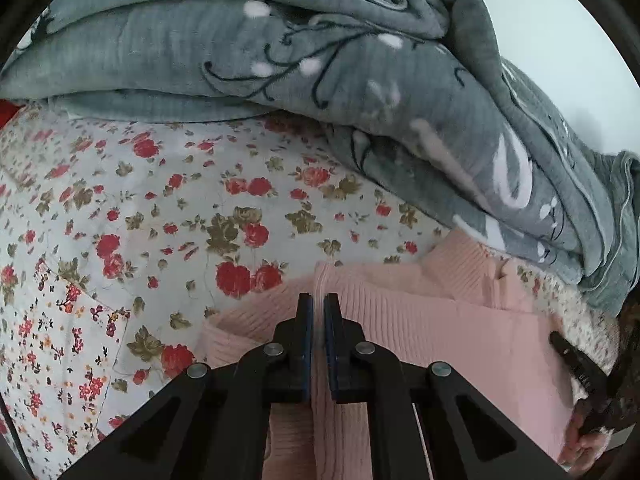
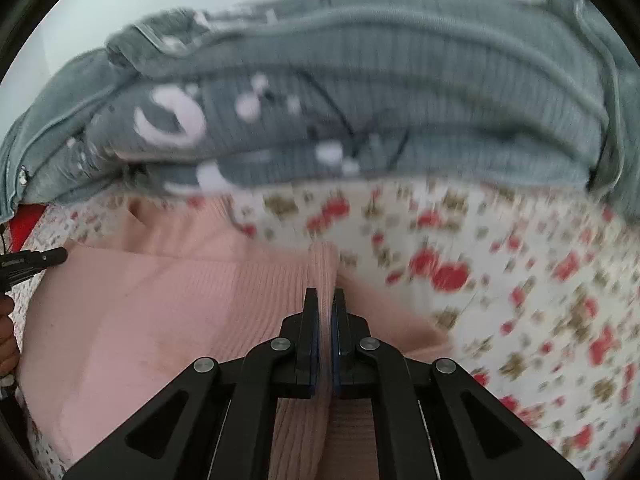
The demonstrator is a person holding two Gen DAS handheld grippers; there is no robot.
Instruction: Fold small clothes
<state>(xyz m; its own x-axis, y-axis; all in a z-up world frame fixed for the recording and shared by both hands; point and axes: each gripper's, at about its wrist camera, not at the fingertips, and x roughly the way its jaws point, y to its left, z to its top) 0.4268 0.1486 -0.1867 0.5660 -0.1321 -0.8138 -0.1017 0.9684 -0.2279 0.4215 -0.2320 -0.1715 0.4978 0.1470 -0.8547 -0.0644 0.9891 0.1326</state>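
In the left wrist view, my left gripper [image 1: 319, 300] is closed on a pinched ridge of the pink knit sweater [image 1: 460, 320], with the ribbed fabric drawn up between the 2 pads. The sweater lies near me on the floral bedsheet [image 1: 160, 200], spreading off to the right, and a heaped grey blanket [image 1: 320, 60] fills the far side. At the right edge I can see my other gripper's tip and a bit of the hand holding it. In the right wrist view, which is blurred, my right gripper [image 2: 326, 296] is likewise clamped on a raised fold at the sweater's right side, the garment stretching away to the left, where the left gripper's tip shows at the frame edge. I judge this to be the grasp step of a fold, with both edges secured. Next I would lift both pinches together, keep the fabric evenly taut, and carry the held edge over the body without dragging the sheet.
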